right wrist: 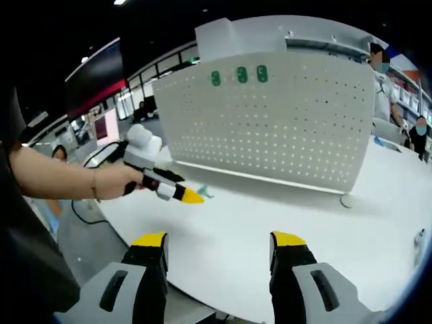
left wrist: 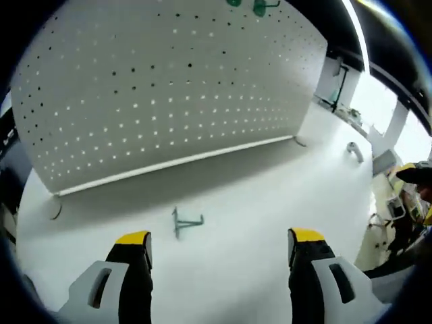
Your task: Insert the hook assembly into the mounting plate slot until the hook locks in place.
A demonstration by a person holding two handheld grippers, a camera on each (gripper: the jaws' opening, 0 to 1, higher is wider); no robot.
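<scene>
Before left claw (left wrist: 221,246): hook (left wrist: 185,222), untouched.

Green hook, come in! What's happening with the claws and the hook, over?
Left claw open, empty. Right claw open, empty. Green hook lying on white table before pegboard, not inserted. Nothing in the way.

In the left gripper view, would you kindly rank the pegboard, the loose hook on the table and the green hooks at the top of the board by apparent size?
1. pegboard, by far the largest.
2. loose hook, small.
3. green hooks, smaller-looking, but they are cut off at the edge and farther away, so the last two ranks are unsure.
</scene>
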